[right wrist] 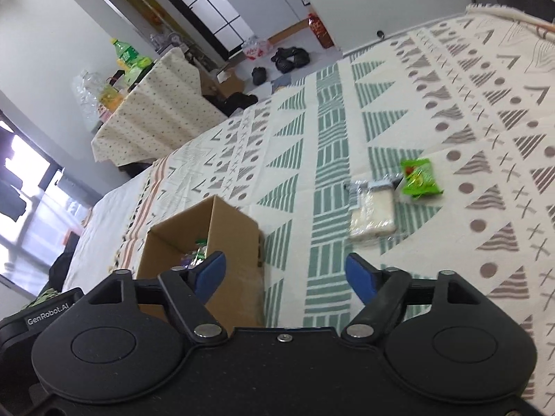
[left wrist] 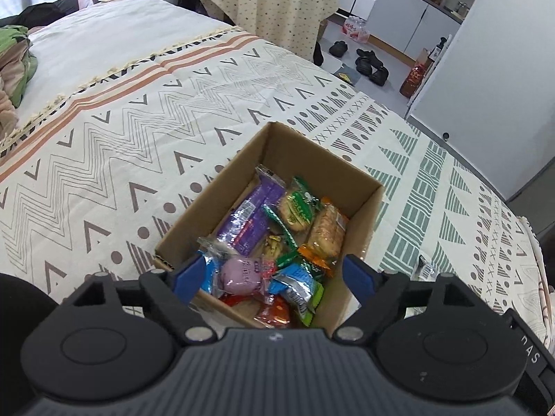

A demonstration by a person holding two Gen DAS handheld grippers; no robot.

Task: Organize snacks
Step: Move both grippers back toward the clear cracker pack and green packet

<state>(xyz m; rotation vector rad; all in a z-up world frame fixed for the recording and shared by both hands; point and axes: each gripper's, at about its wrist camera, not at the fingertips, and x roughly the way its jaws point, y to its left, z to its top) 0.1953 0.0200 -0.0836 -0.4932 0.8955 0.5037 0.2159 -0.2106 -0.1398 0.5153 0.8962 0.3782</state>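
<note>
Two snacks left loose on the bed cover (right wrist: 451,79): clear pack of pale wafers (right wrist: 373,213) and green packet (right wrist: 419,176), touching at one corner. Both ahead and slightly right of the right hand-held gripper (right wrist: 284,270), near; wafer pack closer, long axis running roughly away from the gripper. Green packet just beyond it, tilted. Right hand-held gripper released, jaws wide, holding nothing. Looks like the nearer hand for the next pick.

Cardboard box (left wrist: 215,194) on the bed, left of the loose pair, flaps open. Inside: a jumbled pile, roughly ten wrapped snacks, exact count unclear from overlap. Purple bar (left wrist: 249,218) and round pink pack (left wrist: 239,275) on top.

Left hand-held gripper (left wrist: 274,274) over the box's near edge, released, empty.

Judgement: mostly done, two items to go.
</note>
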